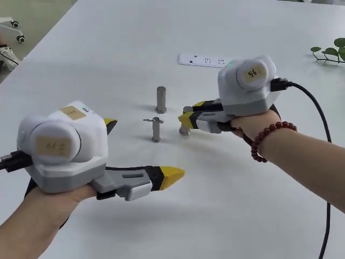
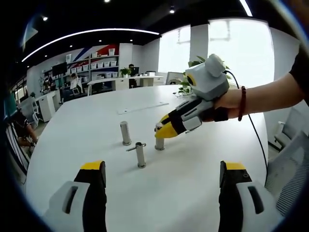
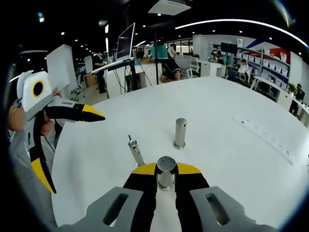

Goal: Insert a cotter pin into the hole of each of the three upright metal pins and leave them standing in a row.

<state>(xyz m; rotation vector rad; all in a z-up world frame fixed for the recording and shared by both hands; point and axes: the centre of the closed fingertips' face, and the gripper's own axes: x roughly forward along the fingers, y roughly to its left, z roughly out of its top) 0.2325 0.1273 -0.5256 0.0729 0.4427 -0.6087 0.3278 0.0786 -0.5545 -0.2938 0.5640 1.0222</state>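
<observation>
Clamping in from the side, the right gripper (image 1: 190, 114) had its jaws shut on the near pin (image 3: 166, 178), one yellow tip against each flank of the shaft just below its top. The pin stood upright on the tabletop (image 1: 108, 48). Its long axis ran vertical and the jaws crossed it level, reaching in from the person's right. The tips covered the part of the shaft where a hole would sit, so whether this pin carried a cotter pin could not be told.

Just beside it, on the side away from the right hand, stood the middle pin (image 1: 156, 132). A cotter pin (image 1: 150, 120) lay level through its top, its free end pointing away from the right gripper. The far pin (image 1: 160, 100) stood behind these two and looked bare. The three made a loose triangle rather than a line, so by my reading one pin was fitted and the row was not yet set.

The left gripper (image 2: 163, 166) hovered nearer the person, well apart from all three pins. Its jaws were spread wide and empty, aimed roughly at the middle pin.

The right hand was plainly the nearer, already on its pin and apparently steadying or shifting it. Any cotter pin would have to enter level, across that vertical axis, most likely brought by the left jaws. The middle pin stood close enough to be knocked.
</observation>
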